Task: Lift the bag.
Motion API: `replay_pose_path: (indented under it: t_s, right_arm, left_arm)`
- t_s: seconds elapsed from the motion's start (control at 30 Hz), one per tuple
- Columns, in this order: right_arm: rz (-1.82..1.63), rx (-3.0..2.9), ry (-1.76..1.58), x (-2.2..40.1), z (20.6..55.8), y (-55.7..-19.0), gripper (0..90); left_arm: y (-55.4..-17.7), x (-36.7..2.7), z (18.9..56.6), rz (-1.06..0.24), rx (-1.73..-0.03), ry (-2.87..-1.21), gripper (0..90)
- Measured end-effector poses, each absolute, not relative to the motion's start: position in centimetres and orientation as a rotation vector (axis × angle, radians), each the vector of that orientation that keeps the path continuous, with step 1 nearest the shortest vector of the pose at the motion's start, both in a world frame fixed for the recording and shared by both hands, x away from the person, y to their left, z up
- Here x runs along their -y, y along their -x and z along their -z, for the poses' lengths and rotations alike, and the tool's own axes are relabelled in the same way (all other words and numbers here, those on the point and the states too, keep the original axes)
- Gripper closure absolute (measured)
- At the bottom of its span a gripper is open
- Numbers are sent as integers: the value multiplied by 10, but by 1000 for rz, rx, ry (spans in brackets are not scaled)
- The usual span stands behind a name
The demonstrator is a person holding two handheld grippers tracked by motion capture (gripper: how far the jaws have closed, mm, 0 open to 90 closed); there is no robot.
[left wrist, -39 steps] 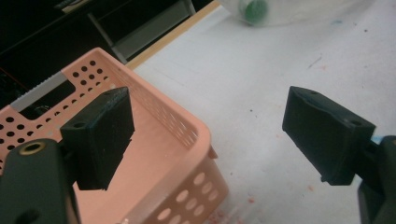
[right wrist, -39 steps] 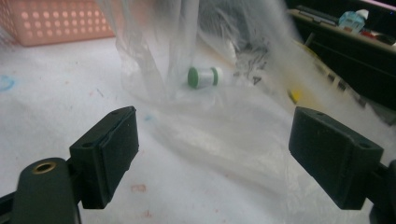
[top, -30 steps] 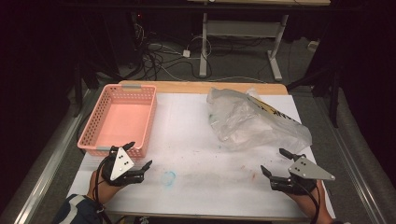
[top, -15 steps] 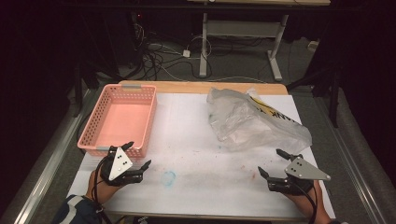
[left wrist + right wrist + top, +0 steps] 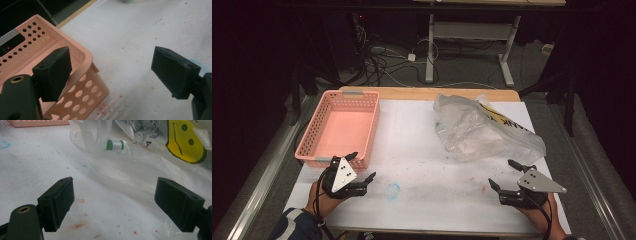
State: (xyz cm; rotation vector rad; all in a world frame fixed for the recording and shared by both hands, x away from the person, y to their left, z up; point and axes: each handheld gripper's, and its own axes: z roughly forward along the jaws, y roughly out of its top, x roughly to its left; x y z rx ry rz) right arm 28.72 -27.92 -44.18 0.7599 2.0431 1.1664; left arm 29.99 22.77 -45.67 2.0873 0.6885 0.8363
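While both sit low at the near edge of the bench, each hand-held gripper has its jaws spread wide with nothing between them. The left hand-held gripper is held in the person's left hand, striped sleeve just behind it, grey three-cornered plate on top. In the left gripper view one jaw sits right over the near corner of the pink basket, the other hangs over bare white bench off to the side; can't tell if that first jaw actually touches the rim.

Just ahead and to the inside of the left one there's a faint blue scribble on the bench top, plus little red specks scattered around.

The right hand-held gripper is over on the other side, well apart from the left, pointing toward a crumpled clear plastic bag. In the right gripper view the bag's near edge lies just past the jaws, with a yellow smiley face print on it up ahead. Further in, inside the bag, a small white bottle with a green cap lies on its side.

Beyond the bench it's dark floor with a tangle of cables and the legs of another desk.
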Motion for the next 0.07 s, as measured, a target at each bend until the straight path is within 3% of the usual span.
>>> replay_pose_path:
  t_s: [0.07]
  right_arm:
    - [-1169,-2043,-761,279,442,-287,168]
  left_arm:
    - [-300,-227,457,-833,-692,-2090,164]
